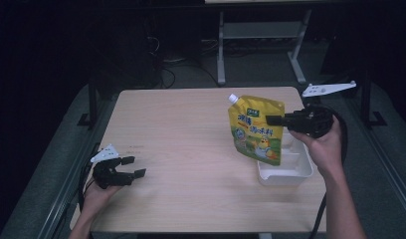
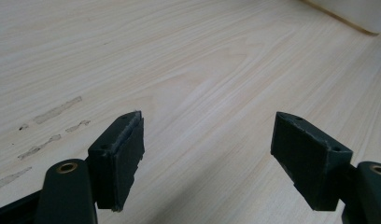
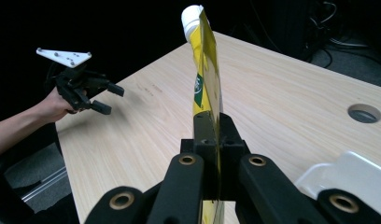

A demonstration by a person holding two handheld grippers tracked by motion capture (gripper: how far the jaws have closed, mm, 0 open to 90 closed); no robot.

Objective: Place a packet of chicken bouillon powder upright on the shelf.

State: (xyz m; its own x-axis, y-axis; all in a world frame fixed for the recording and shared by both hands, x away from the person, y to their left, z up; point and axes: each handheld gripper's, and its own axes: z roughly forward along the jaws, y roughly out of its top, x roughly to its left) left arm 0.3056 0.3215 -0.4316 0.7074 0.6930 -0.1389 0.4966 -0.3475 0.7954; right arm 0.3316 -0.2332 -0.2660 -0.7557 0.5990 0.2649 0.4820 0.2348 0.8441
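Observation:
A yellow spouted pouch [image 1: 254, 128] with a white cap hangs above the table, gripped at its right edge by my right gripper [image 1: 273, 120], which is shut on it. In the right gripper view the pouch [image 3: 206, 79] stands edge-on between the closed jaws, cap uppermost. Below it sits a white plastic tray [image 1: 295, 172] at the table's right side. My left gripper [image 1: 132, 167] rests low near the table's front left, open with nothing between its pads [image 2: 118, 158]. The same left gripper [image 3: 107, 99] appears far off in the right gripper view.
The light wooden table [image 1: 181, 139] has scuff marks [image 2: 53, 112] near the left gripper and a round cable hole [image 3: 364, 113] at its far side. Desk legs and cables stand on the dark floor beyond the table.

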